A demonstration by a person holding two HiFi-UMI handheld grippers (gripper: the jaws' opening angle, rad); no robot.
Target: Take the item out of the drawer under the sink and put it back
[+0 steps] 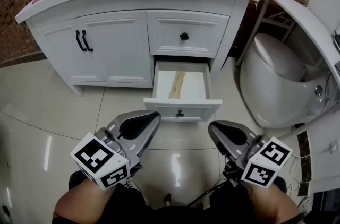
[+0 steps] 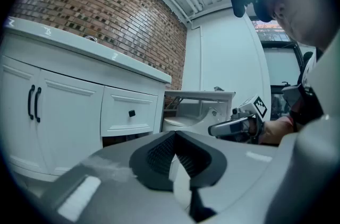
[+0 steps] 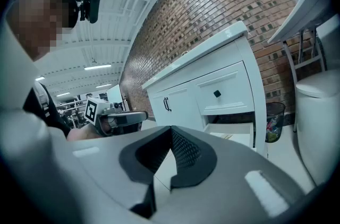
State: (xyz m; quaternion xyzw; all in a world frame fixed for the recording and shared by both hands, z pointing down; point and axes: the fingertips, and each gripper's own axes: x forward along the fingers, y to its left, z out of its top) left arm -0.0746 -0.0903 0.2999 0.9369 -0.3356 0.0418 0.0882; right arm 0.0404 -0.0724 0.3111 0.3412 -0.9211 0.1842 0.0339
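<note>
Hovering closed and empty, the left tongs (image 1: 154, 119) and right tongs (image 1: 212, 129) face the open drawer (image 1: 197, 109). A wooden strip (image 1: 177, 84) lies inside.

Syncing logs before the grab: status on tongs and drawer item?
Left tongs shut, empty. Right tongs shut, empty. Wooden item lying in open drawer, untouched. Nothing in the way.

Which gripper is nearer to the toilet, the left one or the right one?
Right. The right gripper is by the right end of the open drawer, next to the toilet; the left gripper is by its left end, farther away.
</note>
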